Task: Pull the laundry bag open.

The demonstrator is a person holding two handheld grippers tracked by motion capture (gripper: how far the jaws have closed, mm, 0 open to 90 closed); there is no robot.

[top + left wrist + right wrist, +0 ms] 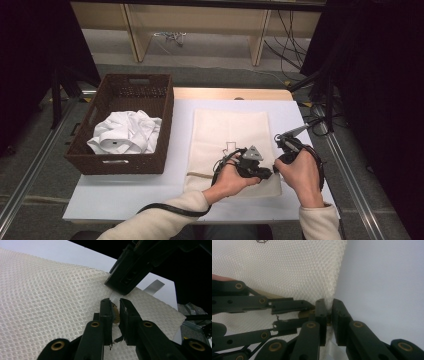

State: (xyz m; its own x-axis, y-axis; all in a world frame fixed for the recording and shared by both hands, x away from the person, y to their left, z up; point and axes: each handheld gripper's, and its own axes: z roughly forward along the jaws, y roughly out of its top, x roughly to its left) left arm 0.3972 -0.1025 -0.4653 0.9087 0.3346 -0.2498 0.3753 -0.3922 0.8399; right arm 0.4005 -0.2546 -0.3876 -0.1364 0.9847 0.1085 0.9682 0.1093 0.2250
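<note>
A white mesh laundry bag (227,130) lies flat on the white table (125,195), with a tan zip strip (200,175) along its near edge. Both grippers meet at the bag's near right corner. In the left gripper view, my left gripper (115,305) has its jaws nearly together with a tan piece of the zip end (115,313) between them, above the mesh (50,302). My right gripper (328,305) is shut on the bag's right edge (334,290). The left gripper (305,313) reaches in from the left in the right gripper view. From above, the left gripper (267,174) and right gripper (277,165) almost touch.
A dark wicker basket (167,115) stands at the table's left and holds a crumpled white shirt (127,132). Bare table lies between basket and bag. Wooden shelving legs and cables are on the floor beyond the far edge.
</note>
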